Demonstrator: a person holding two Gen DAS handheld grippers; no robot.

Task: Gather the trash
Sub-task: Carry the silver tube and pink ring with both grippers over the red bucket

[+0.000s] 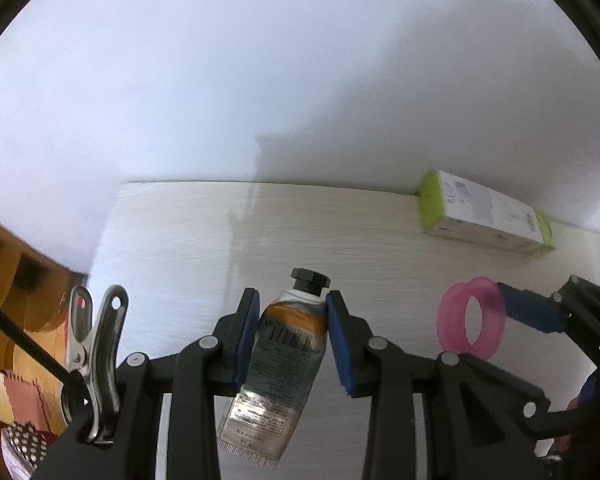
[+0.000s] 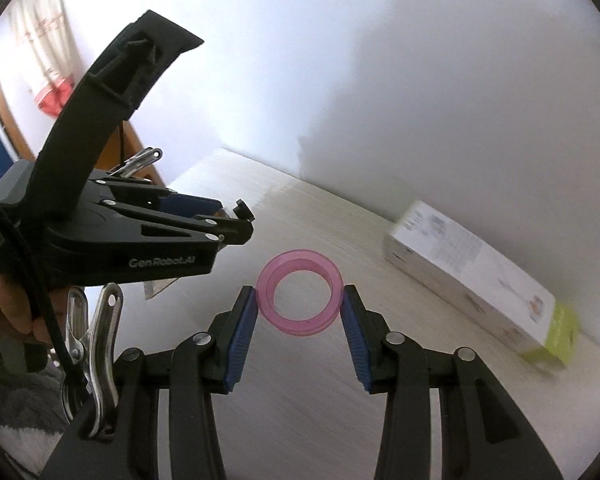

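Nearest me, my left hand-held gripper [image 1: 292,320] clenched a tube [image 1: 276,372]; my right hand-held gripper [image 2: 299,320] grasped a pink ring [image 2: 300,293] above the desk [image 2: 300,392].

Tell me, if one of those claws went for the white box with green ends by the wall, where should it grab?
Probably across the narrow width of the box, near its middle, coming from above. It lies flat on the table with one long side close to the wall, so a level approach from behind looks blocked. Whether the jaws open wide enough cannot be told.
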